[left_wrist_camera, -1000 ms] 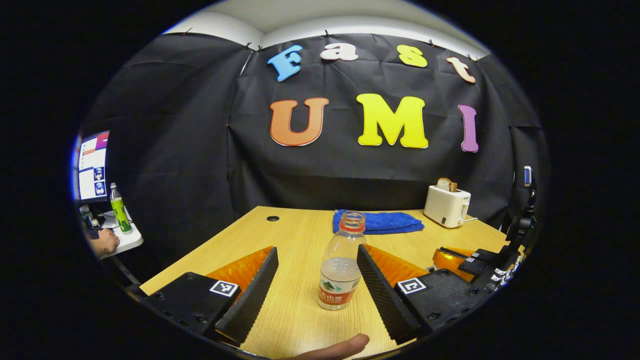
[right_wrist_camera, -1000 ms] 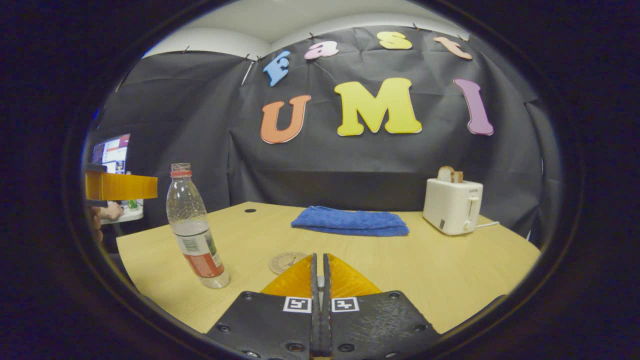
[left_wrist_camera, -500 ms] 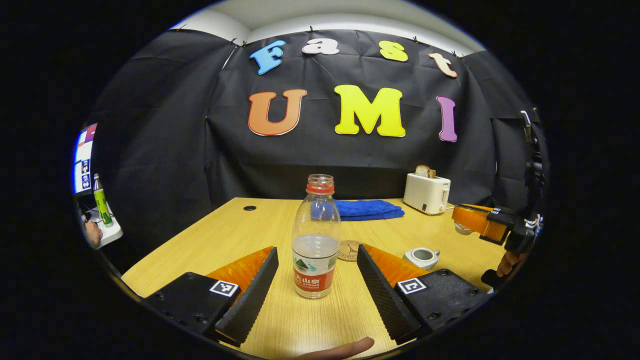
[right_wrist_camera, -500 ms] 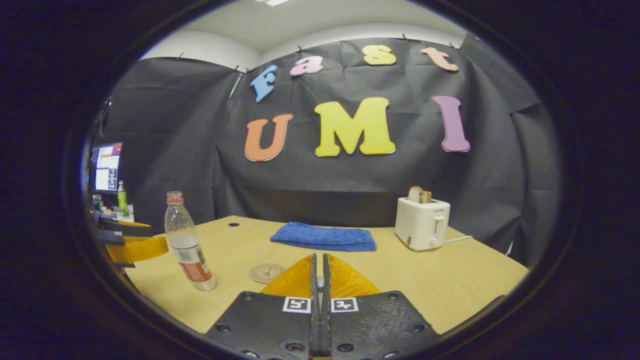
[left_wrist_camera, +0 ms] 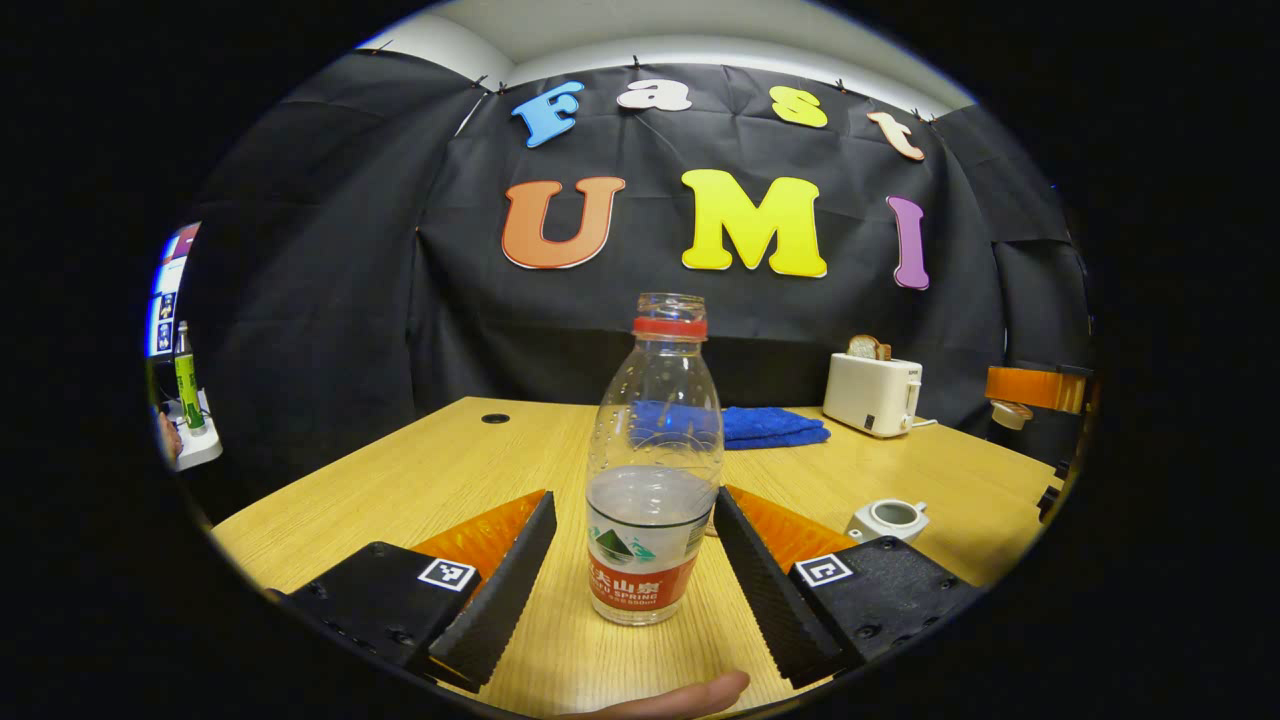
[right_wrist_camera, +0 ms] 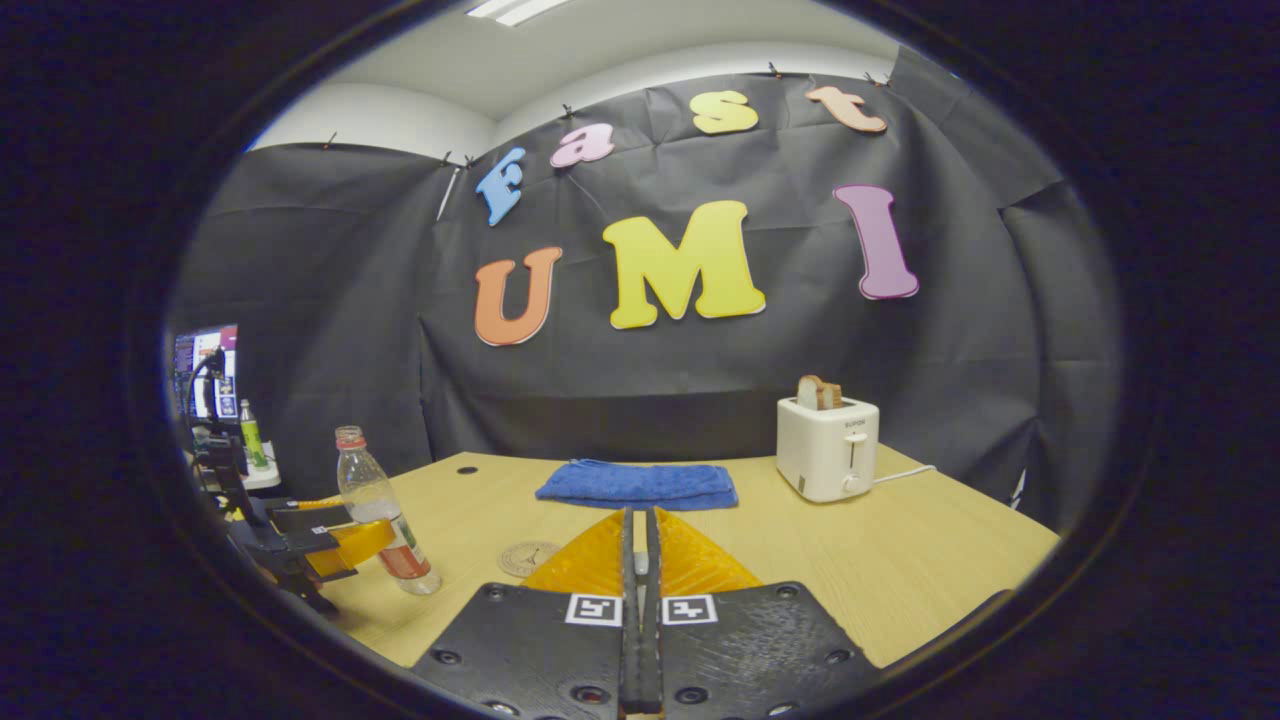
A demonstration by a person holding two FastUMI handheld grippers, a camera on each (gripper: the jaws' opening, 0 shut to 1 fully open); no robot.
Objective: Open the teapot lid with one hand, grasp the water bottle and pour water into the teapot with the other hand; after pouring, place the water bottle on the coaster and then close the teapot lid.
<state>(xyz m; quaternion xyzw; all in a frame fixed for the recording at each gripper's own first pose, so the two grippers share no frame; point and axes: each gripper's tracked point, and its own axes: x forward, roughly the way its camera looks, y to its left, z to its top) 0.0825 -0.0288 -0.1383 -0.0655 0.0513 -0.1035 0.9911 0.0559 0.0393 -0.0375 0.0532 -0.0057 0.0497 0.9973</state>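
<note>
A clear water bottle (left_wrist_camera: 652,480), uncapped, with a red neck ring and about a third full, stands upright on the wooden table (left_wrist_camera: 440,480). My left gripper (left_wrist_camera: 633,498) is open, with one finger on each side of the bottle's lower body. The right finger is almost touching it and the left finger is apart. A white teapot (left_wrist_camera: 888,518) sits open on the right. My right gripper (right_wrist_camera: 638,515) is shut, and the left gripper view shows that gripper (left_wrist_camera: 1035,388) raised at the far right with the small white lid (left_wrist_camera: 1005,412) hanging under it. A round coaster (right_wrist_camera: 527,557) lies beside the bottle (right_wrist_camera: 385,520).
A white toaster (left_wrist_camera: 872,395) with toast stands at the back right, a folded blue cloth (left_wrist_camera: 770,425) at the back middle. A side desk with a screen and a green bottle (left_wrist_camera: 185,380) is off to the left. A person's fingertip (left_wrist_camera: 680,697) shows at the bottom edge.
My left gripper has moved forward so that the bottle now stands between its fingers. The right gripper has risen higher above the table, still shut, with the lid.
</note>
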